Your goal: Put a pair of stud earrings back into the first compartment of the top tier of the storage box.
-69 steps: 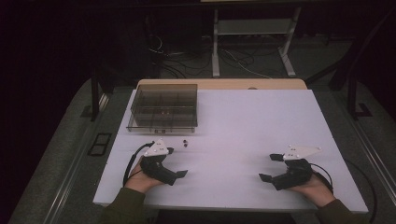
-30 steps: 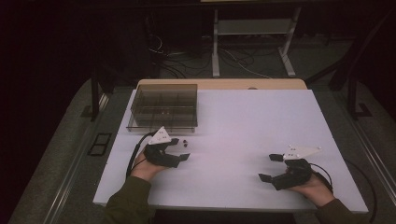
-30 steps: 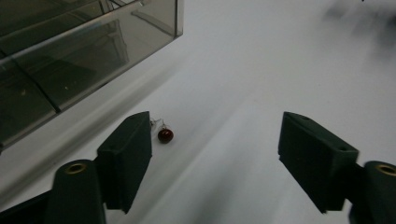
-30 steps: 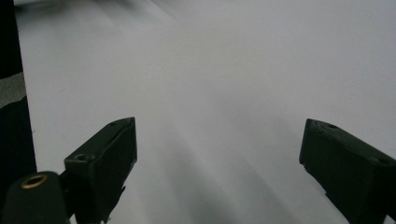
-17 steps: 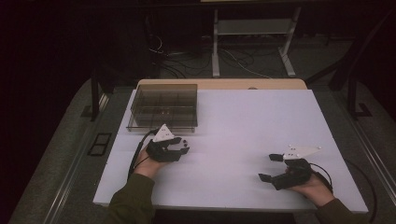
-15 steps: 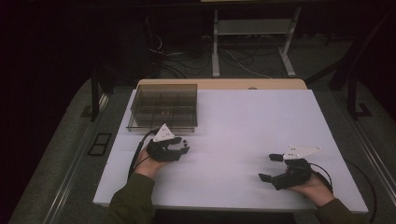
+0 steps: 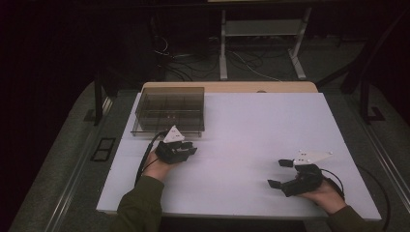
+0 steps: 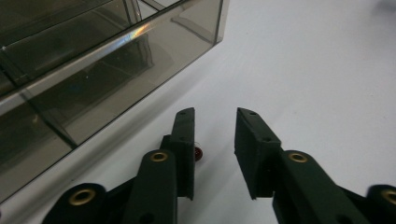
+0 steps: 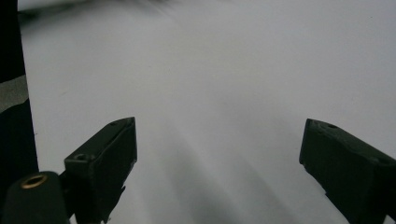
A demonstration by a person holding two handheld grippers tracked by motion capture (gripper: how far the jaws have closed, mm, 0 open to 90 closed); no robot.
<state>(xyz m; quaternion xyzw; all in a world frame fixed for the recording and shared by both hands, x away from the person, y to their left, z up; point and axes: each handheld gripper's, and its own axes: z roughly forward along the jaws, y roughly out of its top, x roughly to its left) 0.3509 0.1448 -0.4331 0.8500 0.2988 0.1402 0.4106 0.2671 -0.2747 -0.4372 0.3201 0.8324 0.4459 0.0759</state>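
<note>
left gripper: we've got our left gripper (image 7: 186, 149) down on the white table (image 7: 261, 130), just in front of the smoky clear box (image 7: 169, 108); in the left gripper view its tips (image 8: 215, 122) point along the box's front wall (image 8: 116, 79)
left jaws: they've just been closing, and now there's only a narrow gap between them; we see nothing inside that gap, just bare table
small part: a tiny thing with a red dot (image 8: 198, 153) sits on the table right against the inner side of the jaw nearer the box, mostly tucked behind it; too small for us to say what it is, and we can't tell if the jaw actually touches it
box: see-through, split into compartments by dividers, standing at the far left part of the table; what's in the compartments is too dim for us to make out
right gripper: our right gripper (image 7: 279, 173) rests low over the near right part of the table, well apart from the left one and the box
right jaws: spread wide in the right gripper view (image 9: 217, 154), holding nothing, just plain white table between them
sleeves: dark green ones (image 7: 140, 208) on our forearms coming in from the bottom edge
</note>
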